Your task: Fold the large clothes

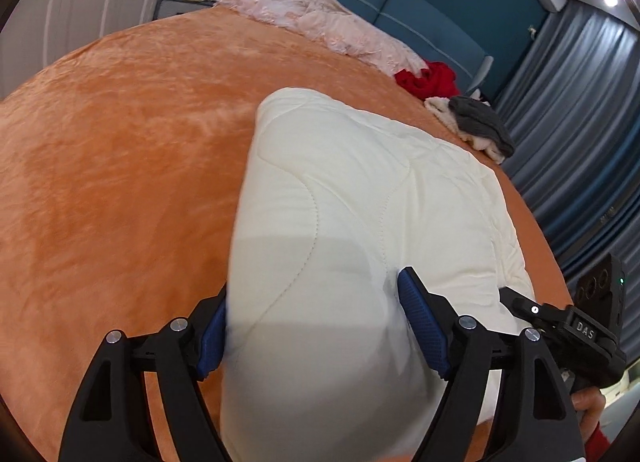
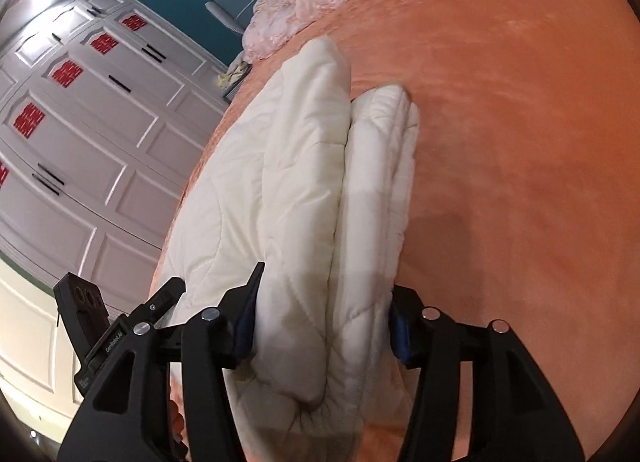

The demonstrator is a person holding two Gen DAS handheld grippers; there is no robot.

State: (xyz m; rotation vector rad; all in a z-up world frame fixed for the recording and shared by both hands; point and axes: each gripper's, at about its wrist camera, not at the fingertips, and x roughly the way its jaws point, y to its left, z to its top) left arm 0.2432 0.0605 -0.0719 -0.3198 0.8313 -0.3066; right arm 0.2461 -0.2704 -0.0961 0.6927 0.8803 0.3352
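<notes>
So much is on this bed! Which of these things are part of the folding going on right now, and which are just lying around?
Part of the job:
- white quilt, folded in layers
- left gripper and right gripper, each with the quilt between its fingers
- orange bedspread it lies on

Just lying about:
- pink bedding by the headboard
- red garment
- grey and cream clothes

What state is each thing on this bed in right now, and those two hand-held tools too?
White quilt: folded into thick layers, lying on the bed.
Orange bedspread: spread flat.
Pink bedding: crumpled at the headboard.
Red garment: bunched up.
Grey garment: heaped, unfolded.
Left tool: fingers astride the quilt's end; grip unclear.
Right tool: fingers against the layers' sides; grip unclear.
Wardrobe doors: closed.
</notes>
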